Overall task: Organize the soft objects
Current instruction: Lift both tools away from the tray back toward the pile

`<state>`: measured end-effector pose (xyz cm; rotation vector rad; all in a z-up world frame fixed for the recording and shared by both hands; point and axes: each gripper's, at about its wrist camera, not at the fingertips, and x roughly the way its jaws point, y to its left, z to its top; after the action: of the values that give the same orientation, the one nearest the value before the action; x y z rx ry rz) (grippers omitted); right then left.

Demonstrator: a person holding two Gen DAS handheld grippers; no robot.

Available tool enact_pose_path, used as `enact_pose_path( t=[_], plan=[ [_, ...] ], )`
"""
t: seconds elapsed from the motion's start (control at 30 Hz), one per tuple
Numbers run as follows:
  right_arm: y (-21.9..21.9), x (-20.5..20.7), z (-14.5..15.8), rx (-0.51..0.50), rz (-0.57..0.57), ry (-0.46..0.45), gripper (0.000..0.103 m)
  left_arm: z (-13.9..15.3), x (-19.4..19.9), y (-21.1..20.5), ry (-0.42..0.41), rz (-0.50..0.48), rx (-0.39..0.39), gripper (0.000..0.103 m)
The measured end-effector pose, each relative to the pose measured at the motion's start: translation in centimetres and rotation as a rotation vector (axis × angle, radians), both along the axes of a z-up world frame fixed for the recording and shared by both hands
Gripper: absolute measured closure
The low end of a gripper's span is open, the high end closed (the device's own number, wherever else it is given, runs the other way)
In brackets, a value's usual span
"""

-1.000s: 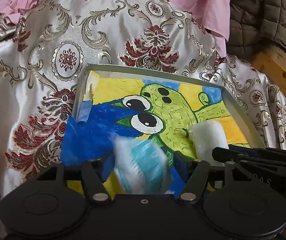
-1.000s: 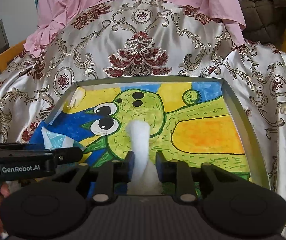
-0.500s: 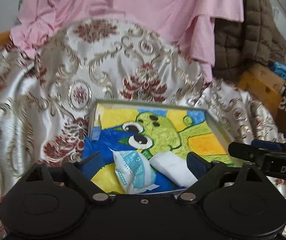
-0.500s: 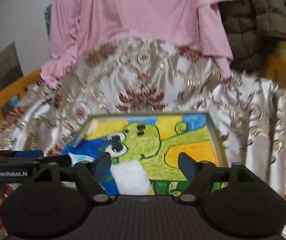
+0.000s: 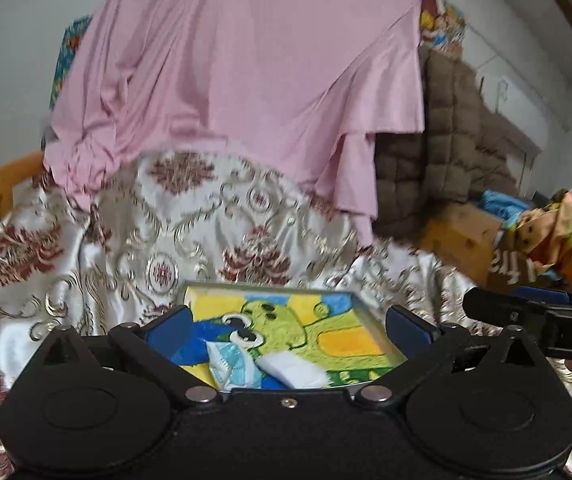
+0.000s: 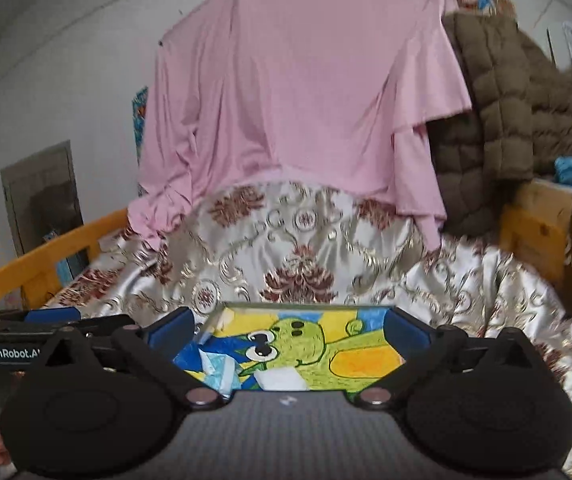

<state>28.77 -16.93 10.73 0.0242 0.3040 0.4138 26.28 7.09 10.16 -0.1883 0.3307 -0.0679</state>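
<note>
Hovering above the tray (image 5: 377, 330), the left gripper (image 5: 287, 326) is showing its blue pads spread wide with nothing between them, and the right gripper (image 6: 289, 326) is doing just the same, jaws gaping and empty. Down in the tray, on that painted green cartoon creature, the blue-and-white packet (image 5: 232, 364) is lying at the near edge, and the white pad (image 5: 291, 370) is sitting just beside it on its right, the two close enough that they may be touching. From the right wrist view the packet (image 6: 218, 370) and the pad (image 6: 282, 380) are both resting low in the frame, partly hidden by the gripper body. To my eye both soft items are looking placed, so this is reading as the tail of a put-down step. The tray itself is lying on the patterned satin cloth (image 5: 134, 240), with a pink sheet (image 6: 301, 100) hanging behind. Next move, I'd judge, is calling for a search for any remaining soft thing, none of which is showing on the cloth here
</note>
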Motion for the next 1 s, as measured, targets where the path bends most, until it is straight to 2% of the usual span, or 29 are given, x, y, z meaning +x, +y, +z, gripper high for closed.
enact_pose_path(
  t=[0.33, 0.7, 1.0],
  plan=[
    [-1.8, -8.1, 0.4, -0.016, -0.026, -0.087, 0.000, 1.3, -8.2, -1.8, -0.058, 0.004, -0.009, 0.001],
    [-2.3, -14.8, -1.3, -0.053, -0.048, -0.130, 0.000, -1.4, -15.1, -2.7, -0.068, -0.023, 0.086, 0.001],
    [-2.2, -17.4, -3.8, -0.064, -0.059, -0.098, 0.000, -3.6, -18.4, -2.6, -0.032, -0.041, 0.130, 0.001]
  ],
)
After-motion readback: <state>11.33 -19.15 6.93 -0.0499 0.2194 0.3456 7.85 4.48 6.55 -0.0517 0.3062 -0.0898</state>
